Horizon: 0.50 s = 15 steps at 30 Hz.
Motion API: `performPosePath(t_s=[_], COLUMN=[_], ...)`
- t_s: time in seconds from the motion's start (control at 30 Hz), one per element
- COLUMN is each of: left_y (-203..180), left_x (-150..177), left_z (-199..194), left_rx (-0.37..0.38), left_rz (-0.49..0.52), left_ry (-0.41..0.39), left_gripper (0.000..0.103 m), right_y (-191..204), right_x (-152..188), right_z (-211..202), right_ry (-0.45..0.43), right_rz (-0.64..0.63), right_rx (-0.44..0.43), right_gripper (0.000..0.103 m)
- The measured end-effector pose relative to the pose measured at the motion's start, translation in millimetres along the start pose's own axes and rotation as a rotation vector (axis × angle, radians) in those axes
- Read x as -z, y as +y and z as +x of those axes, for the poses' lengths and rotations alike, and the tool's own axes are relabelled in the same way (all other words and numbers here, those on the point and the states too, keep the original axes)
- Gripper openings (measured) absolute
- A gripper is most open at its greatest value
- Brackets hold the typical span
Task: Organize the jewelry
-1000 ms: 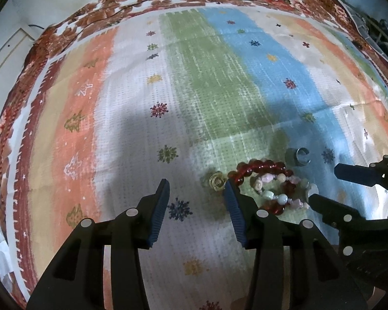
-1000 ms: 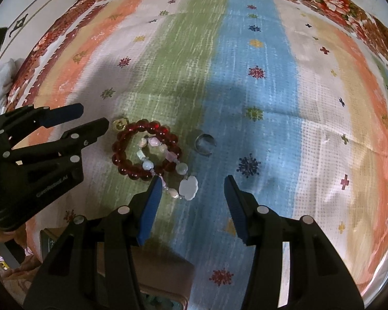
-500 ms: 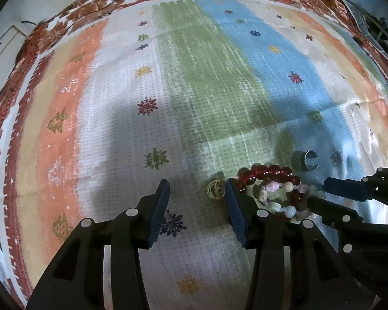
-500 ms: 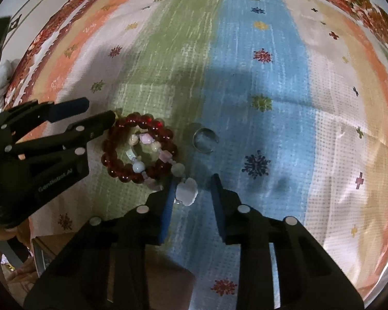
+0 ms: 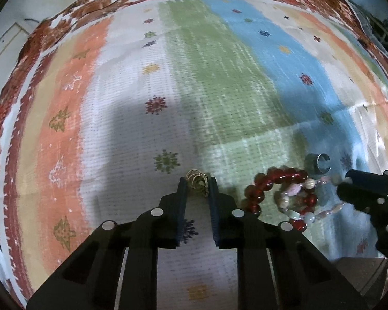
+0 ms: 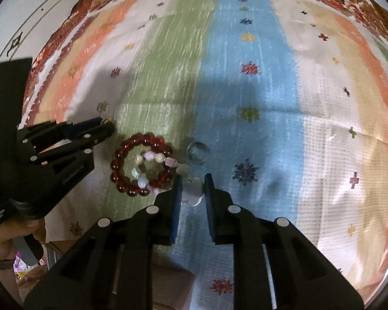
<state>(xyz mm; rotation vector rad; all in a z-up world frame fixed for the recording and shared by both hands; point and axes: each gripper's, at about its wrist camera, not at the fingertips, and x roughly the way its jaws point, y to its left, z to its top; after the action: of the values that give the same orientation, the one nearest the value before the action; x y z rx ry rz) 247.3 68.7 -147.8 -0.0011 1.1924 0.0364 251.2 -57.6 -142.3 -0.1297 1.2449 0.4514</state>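
Note:
My left gripper is shut on a small gold wire ring on the striped cloth. A dark red bead bracelet lies just right of it, with a pale pastel bead bracelet across it. My right gripper is shut on the white flower charm at the end of the pastel bracelet. The red bracelet lies left of it in the right wrist view. A silver open ring lies just beyond the right fingertips; it also shows in the left wrist view.
The striped, patterned cloth covers the whole table, with a floral border at the far edge. The left gripper's body shows at the left of the right wrist view. A cardboard box edge lies under the right gripper.
Both grippers have closed. The left shifted right and shut on the gold ring. The right moved forward and shut on the flower charm, dragging the pastel bracelet slightly.

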Motion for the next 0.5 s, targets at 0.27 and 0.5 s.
performPosePath(t_s=[0.27,0.5], left_y=[9.4,15.2], left_x=[0.7,4.0], left_z=[-4.8,-13.5], left_rx=[0.004,0.007], left_rz=[-0.024,-0.039], left_ry=[-0.007,-0.014], left_gripper=[0.014,0.014], right_y=[5.7,11.0], right_x=[-2.1,-1.2], right_z=[-12.1,-24.7], right_ry=[-0.035,-0.070], right_rz=[-0.014,-0.030], right_rx=[-0.012,-0.013], right_gripper=[0.019,0.019])
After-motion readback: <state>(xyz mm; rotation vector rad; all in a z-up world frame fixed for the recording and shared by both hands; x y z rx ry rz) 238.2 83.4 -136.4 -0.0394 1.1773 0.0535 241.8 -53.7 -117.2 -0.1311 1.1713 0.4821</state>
